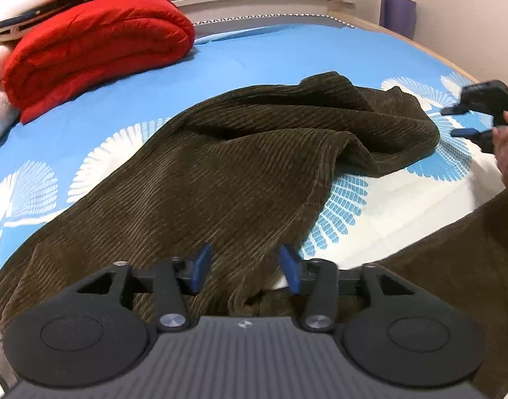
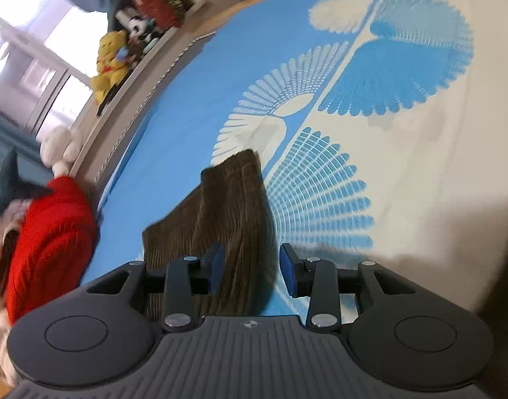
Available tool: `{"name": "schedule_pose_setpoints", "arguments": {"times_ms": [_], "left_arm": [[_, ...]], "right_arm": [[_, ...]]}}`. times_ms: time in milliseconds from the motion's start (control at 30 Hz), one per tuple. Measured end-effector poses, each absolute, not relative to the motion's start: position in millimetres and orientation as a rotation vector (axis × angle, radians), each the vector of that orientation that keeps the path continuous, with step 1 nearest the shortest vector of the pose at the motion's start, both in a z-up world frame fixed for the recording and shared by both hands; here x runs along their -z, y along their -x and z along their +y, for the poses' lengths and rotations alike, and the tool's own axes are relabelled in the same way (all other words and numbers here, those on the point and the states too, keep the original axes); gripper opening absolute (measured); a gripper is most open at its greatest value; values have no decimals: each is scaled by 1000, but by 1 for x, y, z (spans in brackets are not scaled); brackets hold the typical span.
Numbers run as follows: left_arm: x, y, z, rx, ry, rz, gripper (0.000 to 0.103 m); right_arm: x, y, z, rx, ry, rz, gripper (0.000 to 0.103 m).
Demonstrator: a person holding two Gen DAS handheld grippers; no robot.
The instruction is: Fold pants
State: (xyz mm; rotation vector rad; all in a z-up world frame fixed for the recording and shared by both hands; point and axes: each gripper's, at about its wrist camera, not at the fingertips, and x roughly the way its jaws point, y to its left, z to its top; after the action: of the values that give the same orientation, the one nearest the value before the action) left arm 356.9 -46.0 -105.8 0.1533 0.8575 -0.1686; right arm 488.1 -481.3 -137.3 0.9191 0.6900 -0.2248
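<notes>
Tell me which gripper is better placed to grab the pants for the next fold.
Probably the left gripper: its open jaws already straddle a raised ridge of the brown pants. The right gripper is also open, over the far pant end, apparently in the air.

Both views are evenly and softly lit, with no hard shadows. In the left wrist view the picture is sharp at the centre: the ribs of the pants [image 1: 240,166] read clearly. Fisheye bending bows the bed [image 1: 287,53] into a dome, and the corners go black. The right gripper [image 1: 459,121] at 3 o'clock is smeared by motion. A soft shadow lies under the pants' edge at 4 o'clock.

The right wrist view is tilted and blurred throughout; the quilt [image 2: 51,242] at 9 o'clock is streaked. The window [image 2: 28,16] at 10 o'clock is blown out white. The fingers [image 2: 288,271] stay fairly crisp.
</notes>
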Motion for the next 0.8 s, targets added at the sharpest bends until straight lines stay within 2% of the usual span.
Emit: {"name": "schedule_pose_setpoints", "arguments": {"times_ms": [100, 267, 300, 367, 400, 433, 500, 533, 567, 700, 800], "left_arm": [[111, -366, -50, 193, -148, 873, 54], [139, -381, -60, 214, -186, 918, 54], [145, -382, -61, 215, -191, 926, 54], [153, -384, -61, 221, -196, 943, 53], [157, -386, -61, 222, -209, 952, 52], [159, -387, -62, 221, -223, 950, 48], [158, -389, -61, 222, -236, 952, 29], [157, -390, -61, 218, -248, 956, 16], [155, -391, -62, 210, -270, 958, 11], [149, -395, -52, 205, -260, 989, 10], [145, -396, -48, 252, -270, 1023, 10]], "right_arm": [[156, -516, -488, 222, -954, 697, 44], [174, -546, -489, 184, -958, 682, 44], [175, -551, -487, 179, -937, 677, 43], [174, -556, -479, 182, -876, 676, 32], [173, -559, -475, 196, -843, 685, 16], [174, -561, -474, 199, -829, 696, 14], [171, -564, -475, 181, -840, 693, 13], [167, -566, -475, 178, -831, 698, 12], [161, -570, -473, 177, -813, 707, 11], [110, -559, -471, 225, -749, 555, 10], [92, -526, -483, 546, -711, 436, 10]]}}
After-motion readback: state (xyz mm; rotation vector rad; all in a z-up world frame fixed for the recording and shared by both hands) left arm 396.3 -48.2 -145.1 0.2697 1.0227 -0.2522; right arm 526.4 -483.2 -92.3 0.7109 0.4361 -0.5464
